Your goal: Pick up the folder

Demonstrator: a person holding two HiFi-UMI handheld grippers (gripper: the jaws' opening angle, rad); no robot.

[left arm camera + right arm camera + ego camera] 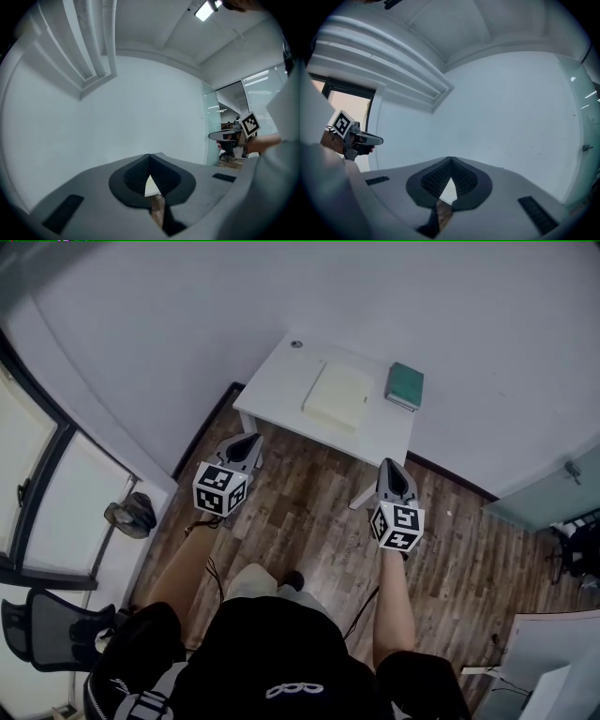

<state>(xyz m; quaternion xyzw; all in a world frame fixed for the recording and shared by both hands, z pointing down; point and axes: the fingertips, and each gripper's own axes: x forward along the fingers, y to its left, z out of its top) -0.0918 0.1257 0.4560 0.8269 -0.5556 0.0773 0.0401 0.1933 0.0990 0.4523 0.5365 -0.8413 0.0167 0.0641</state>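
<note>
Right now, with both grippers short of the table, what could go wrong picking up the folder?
1. Left gripper and right gripper are both shut; unless the fingers open first, they would likely shove the folder rather than grip it.
2. The folder lies flat on the table, so the fingers may scrape the top or slide it.
3. The green book lies close beside the folder; the right gripper could bump it.

Office with white desk (272,390), swivel chair (37,634)

no readable text, no legible labels
</note>
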